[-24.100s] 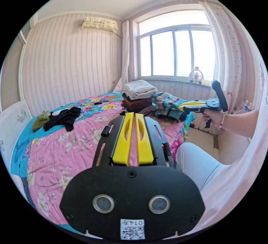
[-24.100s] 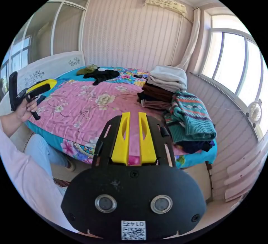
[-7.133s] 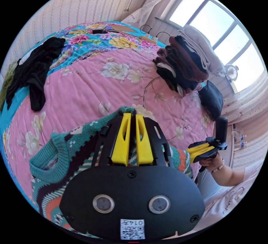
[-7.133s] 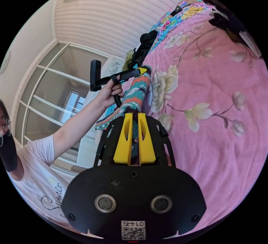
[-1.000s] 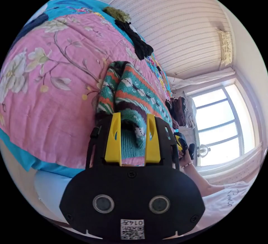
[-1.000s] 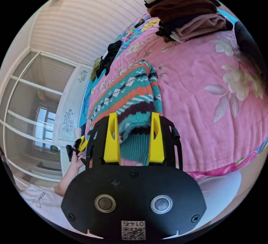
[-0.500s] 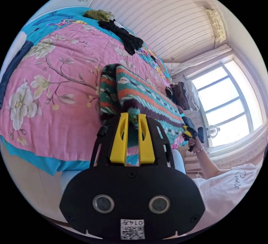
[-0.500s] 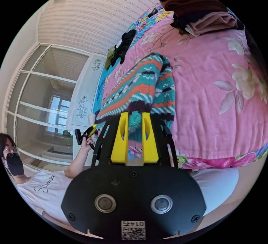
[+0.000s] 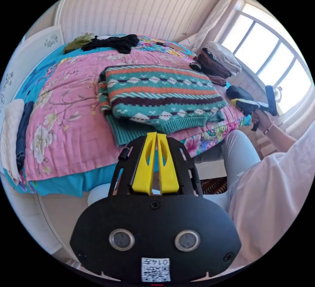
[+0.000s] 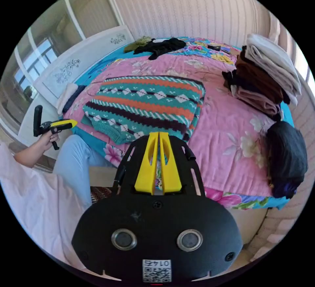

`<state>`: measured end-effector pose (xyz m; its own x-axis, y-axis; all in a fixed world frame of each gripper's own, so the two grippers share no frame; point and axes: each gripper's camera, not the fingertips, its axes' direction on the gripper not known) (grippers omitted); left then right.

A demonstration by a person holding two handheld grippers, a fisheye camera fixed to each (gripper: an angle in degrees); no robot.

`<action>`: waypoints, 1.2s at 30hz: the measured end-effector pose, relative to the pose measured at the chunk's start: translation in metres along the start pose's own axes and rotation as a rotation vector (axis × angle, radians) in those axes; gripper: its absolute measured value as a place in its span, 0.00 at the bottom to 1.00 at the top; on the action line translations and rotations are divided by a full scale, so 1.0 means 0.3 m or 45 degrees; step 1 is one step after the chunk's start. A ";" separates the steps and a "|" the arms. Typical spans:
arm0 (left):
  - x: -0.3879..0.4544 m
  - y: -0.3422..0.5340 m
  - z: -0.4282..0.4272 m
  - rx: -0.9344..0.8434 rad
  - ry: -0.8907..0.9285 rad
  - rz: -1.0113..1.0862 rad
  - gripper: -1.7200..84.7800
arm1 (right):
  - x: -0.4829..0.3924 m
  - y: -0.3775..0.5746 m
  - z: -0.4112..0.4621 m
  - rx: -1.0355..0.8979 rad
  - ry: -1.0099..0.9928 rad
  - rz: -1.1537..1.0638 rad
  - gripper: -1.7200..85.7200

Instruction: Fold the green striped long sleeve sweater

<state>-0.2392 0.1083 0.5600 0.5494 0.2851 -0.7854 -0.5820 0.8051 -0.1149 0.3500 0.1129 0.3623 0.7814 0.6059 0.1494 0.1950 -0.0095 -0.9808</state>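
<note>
Left gripper [image 9: 154,137]: yellow jaws pressed together on nothing, held off the near edge of the bed, apart from the garment; also seen from the right gripper view, gripped in a hand [image 10: 49,137] beside the bed.
Right gripper [image 10: 157,137]: jaws likewise closed and empty, short of the bed edge; in the left gripper view it shows at the far side, held in the person's other hand [image 9: 262,119].
Sweater [image 9: 157,95]: lies flat on the pink floral bedspread [image 9: 59,129] near the near edge, as a compact rectangle with striped bands running across; a ribbed teal hem pokes out along the front.
Sleeves: not seen spread out, judged tucked inside the fold.
Progress: folding appears done or nearly so; both tools are clear of the cloth.
Remaining: perhaps squaring the protruding hem, or moving the bundle to the stack of folded clothes [image 10: 265,77] near the window side.
Other items: dark garment [image 9: 115,42] at the far end of the bed.
</note>
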 end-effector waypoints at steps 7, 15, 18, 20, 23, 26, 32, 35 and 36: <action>0.329 -0.082 0.244 0.121 -0.056 0.320 0.01 | -0.364 -0.353 0.353 -0.075 0.040 -0.327 0.01; 0.488 -0.081 0.564 -0.137 -0.213 0.530 0.01 | -0.529 -0.703 0.670 -0.230 0.283 -0.457 0.01; 0.535 -0.045 0.626 -0.089 -0.286 0.573 0.01 | -0.535 -0.774 0.874 -0.495 0.253 -0.488 0.01; 0.554 -0.042 0.656 -0.092 -0.282 0.558 0.01 | -0.534 -0.807 0.957 -0.539 0.219 -0.501 0.01; 0.555 -0.059 0.674 -0.122 -0.203 0.523 0.01 | -0.543 -0.901 1.010 -0.726 0.142 -0.552 0.01; 0.581 -0.086 0.669 -0.156 -0.150 0.549 0.01 | -0.568 -0.999 1.005 -0.827 0.061 -0.648 0.01; 0.632 -0.067 0.764 -0.148 -0.181 0.626 0.01 | -0.568 -1.060 1.169 -0.944 0.067 -0.622 0.01; 0.645 -0.083 0.781 -0.161 -0.177 0.654 0.01 | -0.536 -1.112 1.216 -1.029 0.006 -0.547 0.01; 0.646 -0.091 0.779 -0.171 -0.170 0.646 0.01 | -0.533 -1.121 1.218 -1.048 -0.004 -0.553 0.01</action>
<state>0.0233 0.2632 0.5532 0.2458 0.6912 -0.6796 -0.8607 0.4781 0.1749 -0.0571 0.3098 0.6223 0.5399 0.6905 0.4813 0.8300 -0.3418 -0.4408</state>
